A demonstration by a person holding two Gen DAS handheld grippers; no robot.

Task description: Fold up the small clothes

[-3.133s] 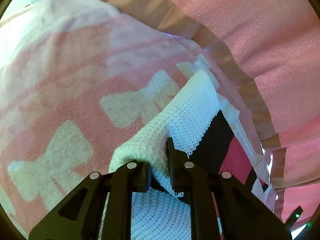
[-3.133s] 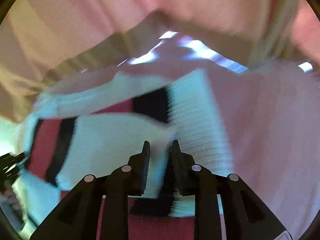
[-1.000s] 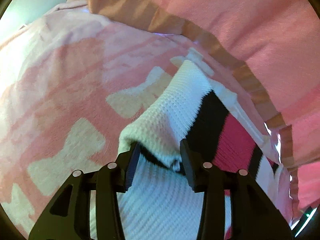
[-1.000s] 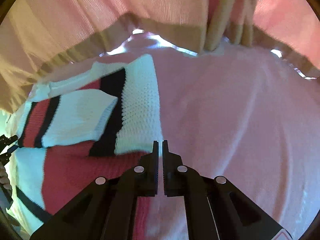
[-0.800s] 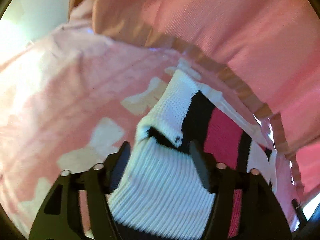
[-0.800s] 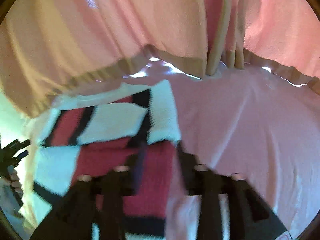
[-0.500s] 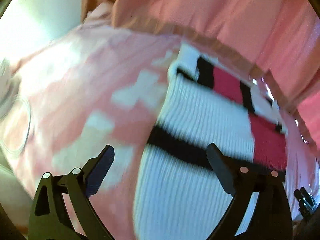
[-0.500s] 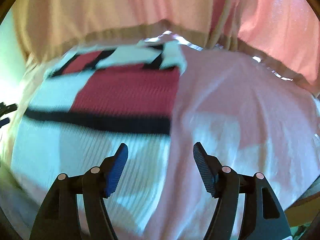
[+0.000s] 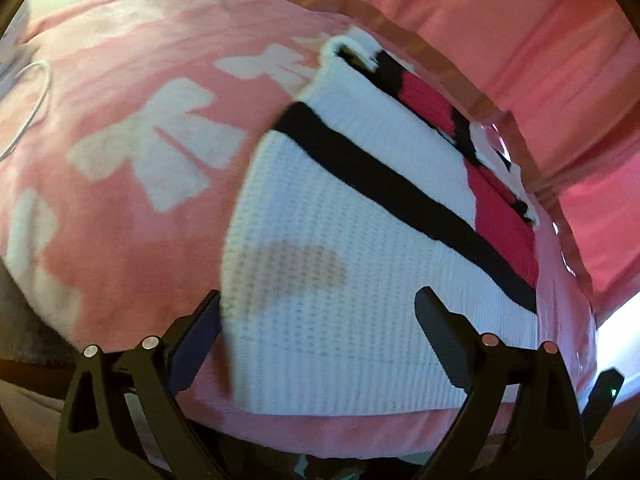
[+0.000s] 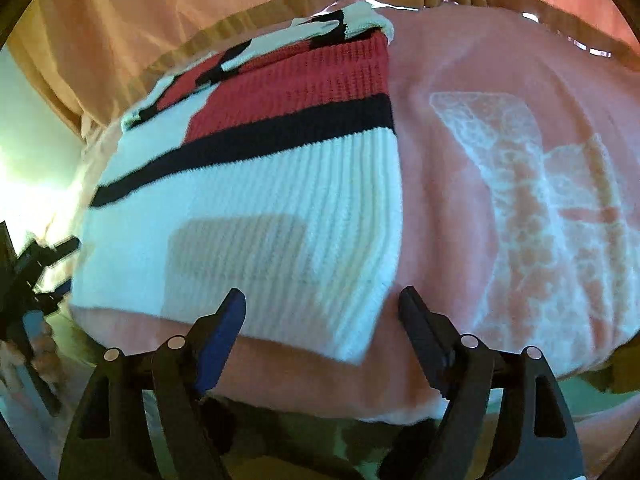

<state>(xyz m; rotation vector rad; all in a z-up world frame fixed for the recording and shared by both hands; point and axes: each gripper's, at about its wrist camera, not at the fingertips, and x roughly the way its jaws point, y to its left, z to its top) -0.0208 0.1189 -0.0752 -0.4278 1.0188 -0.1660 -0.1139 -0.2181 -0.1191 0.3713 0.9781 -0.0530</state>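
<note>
With my left claw [image 9: 316, 328] spread empty and my right claw [image 10: 320, 320] opening, nothing between, above the white, red and black knitted jumper [image 9: 360, 240] on the pink bow-print blanket [image 9: 120, 152], I should pinch both near hem corners evenly.

A small knitted sweater [image 9: 360, 216] in white, red and black blocks lies flat, its sleeves folded in across the far end. Its white ribbed hem [image 10: 280, 240] lies nearest, just ahead of the left gripper [image 9: 318, 320] and right gripper [image 10: 320, 316].
</note>
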